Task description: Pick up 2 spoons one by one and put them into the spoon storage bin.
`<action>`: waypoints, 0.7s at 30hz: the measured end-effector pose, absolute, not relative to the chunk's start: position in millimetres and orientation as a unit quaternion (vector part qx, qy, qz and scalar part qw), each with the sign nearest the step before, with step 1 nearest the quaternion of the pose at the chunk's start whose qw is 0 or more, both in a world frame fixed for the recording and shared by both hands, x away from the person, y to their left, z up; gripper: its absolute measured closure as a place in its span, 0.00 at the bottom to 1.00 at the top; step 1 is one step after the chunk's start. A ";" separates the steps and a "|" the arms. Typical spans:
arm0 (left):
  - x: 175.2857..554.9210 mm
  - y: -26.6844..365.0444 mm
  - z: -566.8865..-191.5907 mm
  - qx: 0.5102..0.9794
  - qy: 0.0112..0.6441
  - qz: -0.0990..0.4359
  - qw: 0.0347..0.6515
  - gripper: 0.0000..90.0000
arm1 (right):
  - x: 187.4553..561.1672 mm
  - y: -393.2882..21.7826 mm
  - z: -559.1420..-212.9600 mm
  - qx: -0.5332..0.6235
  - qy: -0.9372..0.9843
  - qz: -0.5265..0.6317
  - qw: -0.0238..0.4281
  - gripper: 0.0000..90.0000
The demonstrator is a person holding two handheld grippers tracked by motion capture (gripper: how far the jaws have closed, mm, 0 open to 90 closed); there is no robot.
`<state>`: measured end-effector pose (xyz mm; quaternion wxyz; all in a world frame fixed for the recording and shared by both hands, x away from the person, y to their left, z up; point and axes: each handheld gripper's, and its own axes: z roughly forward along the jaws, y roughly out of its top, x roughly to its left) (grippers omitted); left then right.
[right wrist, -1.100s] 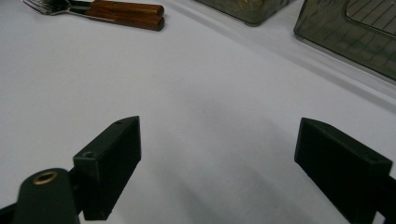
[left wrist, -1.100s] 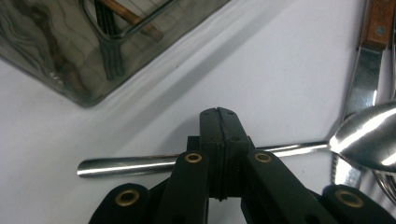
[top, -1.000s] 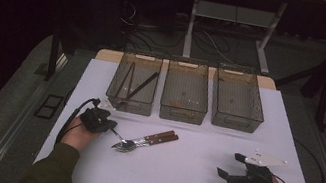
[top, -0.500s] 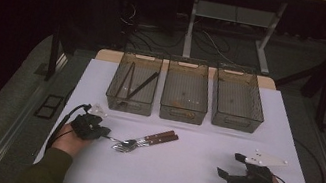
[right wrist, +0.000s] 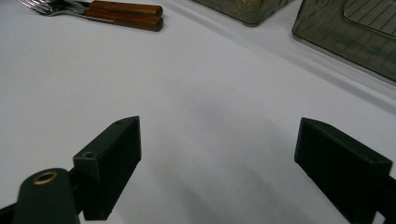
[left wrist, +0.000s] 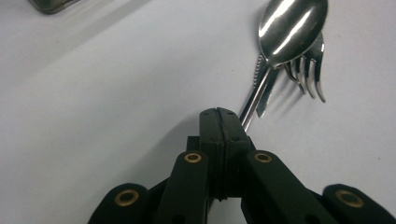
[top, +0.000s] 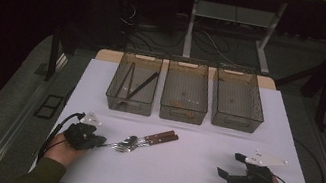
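Observation:
A spoon [top: 127, 141], a fork [top: 120, 148] and a knife with wooden handles [top: 163, 137] lie bundled together on the white table [top: 176, 175], left of centre. My left gripper [top: 100, 141] rests at the spoon end of the bundle, shut with nothing between its jaws. In the left gripper view the closed tips [left wrist: 218, 114] sit just left of the knife blade [left wrist: 258, 91], below the spoon [left wrist: 292, 25] and fork [left wrist: 308, 77]. My right gripper [top: 229, 166] rests near the front right, open and empty. Its wide jaws [right wrist: 219, 149] frame bare table.
Three clear bins stand in a row at the back: the left bin [top: 129, 103] holds dark sticks, then the middle bin [top: 183, 111] and the right bin [top: 235, 118]. In the right gripper view the wooden handles [right wrist: 126, 14] lie far left and a bin [right wrist: 345, 32] far right.
My left hand has drawn back toward the near left edge of the table, its jaws staying shut. The cutlery and the right gripper have not moved.

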<state>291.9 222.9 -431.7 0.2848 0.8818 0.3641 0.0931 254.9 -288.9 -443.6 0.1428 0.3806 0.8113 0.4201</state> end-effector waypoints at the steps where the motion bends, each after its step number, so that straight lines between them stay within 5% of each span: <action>1: 292.5 222.9 -431.8 0.881 0.364 0.094 0.288 1.00 | 254.9 -288.6 -443.6 0.381 0.811 0.420 0.142 0.16; 4: 295.2 220.1 -429.0 0.875 0.360 0.097 0.309 0.96 | 254.9 -287.9 -443.4 0.379 0.812 0.421 0.143 0.16; 13: 309.4 187.0 -420.0 0.864 0.302 0.087 0.394 0.58 | 256.2 -289.4 -443.4 0.383 0.809 0.422 0.143 0.16; 21: 322.1 167.3 -432.5 0.887 0.270 0.067 0.369 0.51 | 255.8 -288.3 -443.9 0.382 0.810 0.421 0.141 0.16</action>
